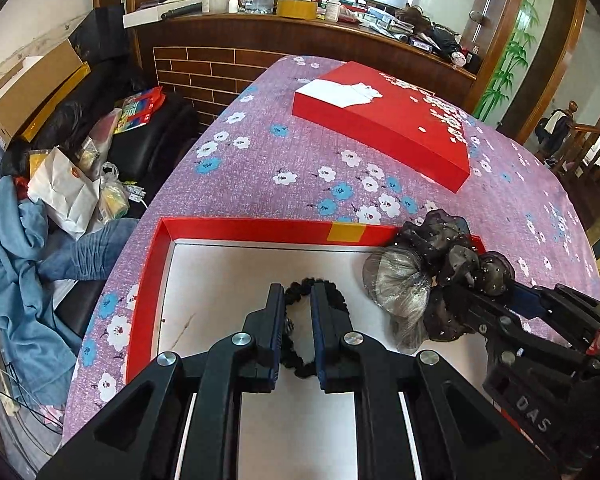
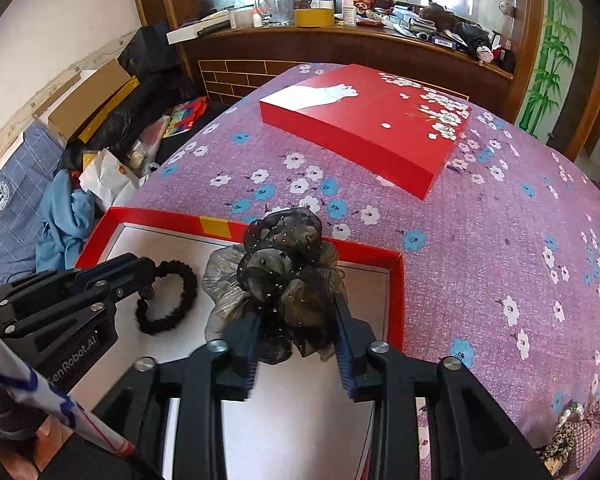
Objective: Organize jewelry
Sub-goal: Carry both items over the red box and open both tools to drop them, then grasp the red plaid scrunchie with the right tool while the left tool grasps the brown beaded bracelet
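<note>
Two grippers work over the open red box (image 1: 152, 280), and each carries its own risk. Nearest in the left wrist view, the left gripper (image 1: 296, 300) is clenched on a black braided hair band (image 2: 168, 296) whose loop rests on the box's white floor; if the jaws part while the hand is moving, the band could drag or snag on a finger instead of lying flat. Just beside it, the right gripper (image 2: 296, 320) stands partly parted around a black-and-grey gauze scrunchie (image 2: 284, 272); whether its pads press the fabric I cannot tell. The scrunchie's far ruffle lies over the red rim, so I judge it may spill onto the flowered tabletop (image 2: 500, 240) or catch on the wall when let go. Farther off, the red lid (image 2: 364, 124) lies well apart. Hidden: the box's near edge under the grippers, the band's part between the left jaws, and a beaded item (image 2: 576, 428) cut off at the right wrist view's corner.
</note>
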`<state>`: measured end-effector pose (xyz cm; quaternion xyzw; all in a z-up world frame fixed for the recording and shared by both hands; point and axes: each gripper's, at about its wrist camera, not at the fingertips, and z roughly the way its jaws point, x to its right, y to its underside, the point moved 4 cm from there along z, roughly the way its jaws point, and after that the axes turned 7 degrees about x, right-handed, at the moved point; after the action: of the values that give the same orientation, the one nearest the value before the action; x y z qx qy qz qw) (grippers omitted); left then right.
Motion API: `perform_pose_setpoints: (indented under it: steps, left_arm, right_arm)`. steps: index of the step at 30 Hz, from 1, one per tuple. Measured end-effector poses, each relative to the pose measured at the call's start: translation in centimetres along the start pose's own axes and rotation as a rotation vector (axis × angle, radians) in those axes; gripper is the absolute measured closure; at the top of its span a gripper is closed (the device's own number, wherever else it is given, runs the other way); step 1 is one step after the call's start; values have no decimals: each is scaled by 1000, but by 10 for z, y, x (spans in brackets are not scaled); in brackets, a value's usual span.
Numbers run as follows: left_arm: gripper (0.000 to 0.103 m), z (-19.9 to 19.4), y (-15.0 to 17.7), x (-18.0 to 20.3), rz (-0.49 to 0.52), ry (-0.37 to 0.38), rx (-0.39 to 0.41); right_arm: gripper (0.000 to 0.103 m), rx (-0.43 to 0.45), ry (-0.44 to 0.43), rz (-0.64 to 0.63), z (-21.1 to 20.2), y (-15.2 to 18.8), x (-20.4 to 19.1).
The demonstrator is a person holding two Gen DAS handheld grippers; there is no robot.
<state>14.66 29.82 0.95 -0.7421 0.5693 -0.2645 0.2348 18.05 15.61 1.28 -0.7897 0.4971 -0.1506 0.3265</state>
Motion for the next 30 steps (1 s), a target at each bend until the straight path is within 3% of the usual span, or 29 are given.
perform_pose_setpoints:
  steps: [2,3,8,12,18,20,23,26,30]
  left_arm:
    - [69,0,0,0,3,-6,5]
    - [67,-2,-1,-1,7,-17,16]
    - [67,-26,2,0,4,-1,68]
    - [66,-56,8,11,11,27,125]
    - [60,-98,29,39,14,93,190]
    - [59,-109,39,53,27,119,199]
    - [55,-125,54,80,60,151,220]
    - [53,-134,68,111,92,187,221]
    - [53,-136,87,155,159,233,191]
  right_arm:
    - [43,1,-5,-1,-2,1,1]
    - [43,11,1,2,-6,0,3]
    - [43,65,-7,2,-34,-2,6]
    - [15,130,100,-66,-68,2,7]
    - [4,201,150,-75,-116,28,26]
    - [1,240,193,-75,-135,40,39]
    - [1,304,348,-89,-163,63,64]
    - [1,295,348,-33,-185,89,100]
    - [1,379,344,114,-219,118,153]
